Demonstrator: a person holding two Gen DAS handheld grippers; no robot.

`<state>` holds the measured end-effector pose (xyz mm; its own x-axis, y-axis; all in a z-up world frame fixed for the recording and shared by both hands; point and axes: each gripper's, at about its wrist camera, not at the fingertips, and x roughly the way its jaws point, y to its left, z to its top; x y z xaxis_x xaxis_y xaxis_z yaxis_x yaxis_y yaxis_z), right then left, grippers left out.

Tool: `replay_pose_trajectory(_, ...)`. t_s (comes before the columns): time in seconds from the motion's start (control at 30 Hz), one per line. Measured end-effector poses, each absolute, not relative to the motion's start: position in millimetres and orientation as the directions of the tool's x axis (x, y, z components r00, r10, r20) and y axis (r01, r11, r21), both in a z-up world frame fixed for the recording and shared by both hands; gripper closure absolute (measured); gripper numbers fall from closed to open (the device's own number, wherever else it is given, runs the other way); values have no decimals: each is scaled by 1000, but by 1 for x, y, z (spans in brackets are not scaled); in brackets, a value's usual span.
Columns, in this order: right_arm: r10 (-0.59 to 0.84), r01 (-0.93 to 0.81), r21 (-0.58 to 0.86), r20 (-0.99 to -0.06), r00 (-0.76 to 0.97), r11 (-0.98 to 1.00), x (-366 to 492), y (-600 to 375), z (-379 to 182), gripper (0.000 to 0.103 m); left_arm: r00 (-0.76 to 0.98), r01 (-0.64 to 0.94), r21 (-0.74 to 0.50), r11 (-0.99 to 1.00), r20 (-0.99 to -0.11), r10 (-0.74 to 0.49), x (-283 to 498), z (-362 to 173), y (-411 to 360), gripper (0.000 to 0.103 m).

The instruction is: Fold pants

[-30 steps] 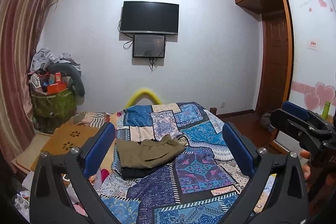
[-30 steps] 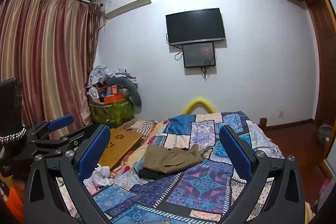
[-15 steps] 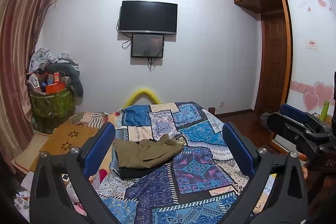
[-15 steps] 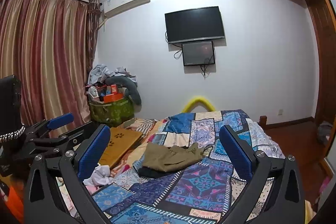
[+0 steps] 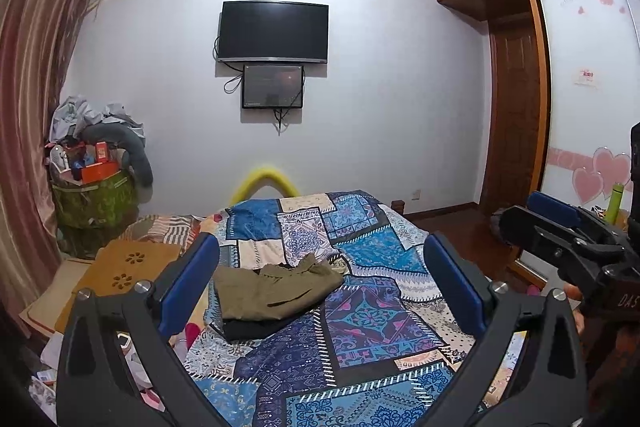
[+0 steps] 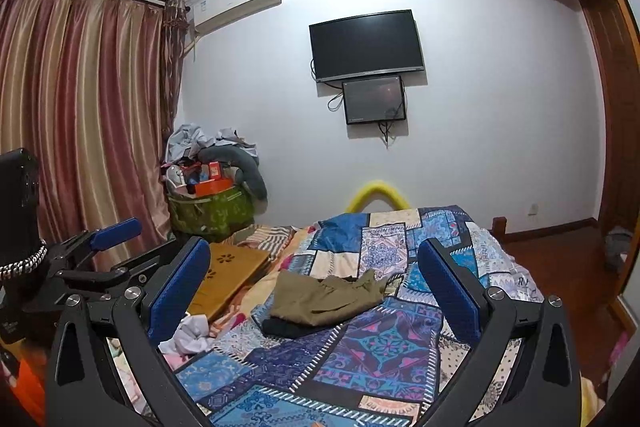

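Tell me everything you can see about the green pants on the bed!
The pants are olive green and look like soft cloth. They lie roughly folded and a bit rumpled on the patchwork quilt, on top of a flat dark piece of clothing that peeks out underneath. Nothing is holding them; both grippers hang open, away from them.
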<state>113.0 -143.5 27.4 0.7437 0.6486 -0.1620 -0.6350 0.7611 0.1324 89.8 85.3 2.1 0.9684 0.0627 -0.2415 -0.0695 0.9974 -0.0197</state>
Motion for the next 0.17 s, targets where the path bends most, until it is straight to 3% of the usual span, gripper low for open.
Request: replay_pose_trajectory(0.17, 649, -634, 137, -169, 742, 761, 115, -142, 26, 0, 967, -64, -26, 998, -250, 55, 92, 1, 86, 0)
